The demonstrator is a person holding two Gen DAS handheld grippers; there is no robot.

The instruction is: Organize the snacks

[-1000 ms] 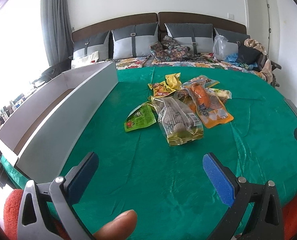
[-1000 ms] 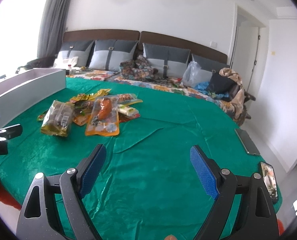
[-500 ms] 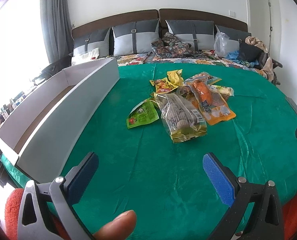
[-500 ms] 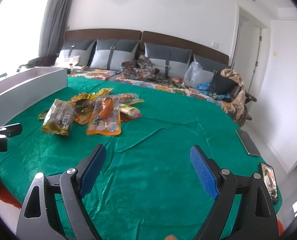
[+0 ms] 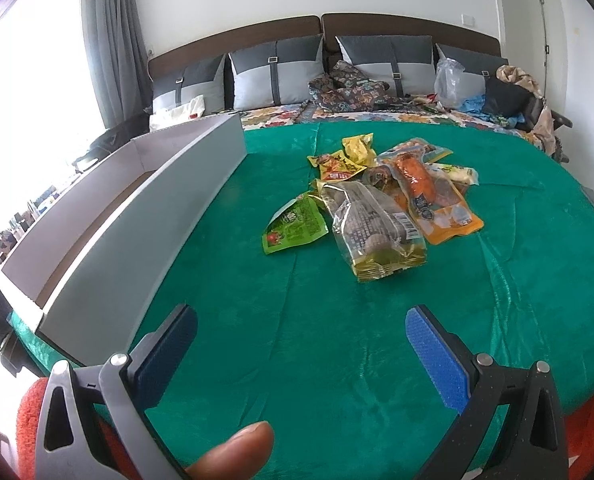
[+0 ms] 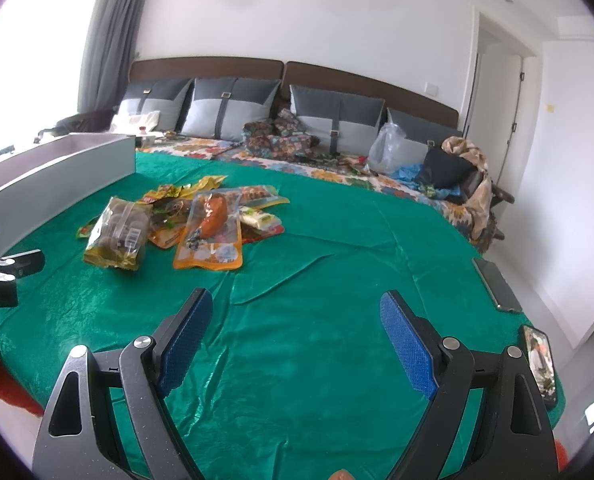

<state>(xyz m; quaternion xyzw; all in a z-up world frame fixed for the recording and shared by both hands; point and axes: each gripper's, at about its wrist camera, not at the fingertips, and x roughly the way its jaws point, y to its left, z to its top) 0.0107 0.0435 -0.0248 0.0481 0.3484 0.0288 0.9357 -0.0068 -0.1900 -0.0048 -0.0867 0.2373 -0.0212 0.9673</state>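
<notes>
**Snack pile waits mid-bench, both tools spread and empty**

The left hand-held gripper [image 5: 301,344] hovers over the green-covered bench [image 5: 297,340] with its blue pads wide apart, holding nothing. The right hand-held gripper [image 6: 295,336] is likewise spread and empty. The snack packets [image 5: 377,200] lie heaped near the bench's middle, a clear bag of brown pieces [image 5: 373,232] nearest, an orange pouch [image 5: 429,196] beside it. A long white box [image 5: 137,208] stands open along the left edge.
</notes>
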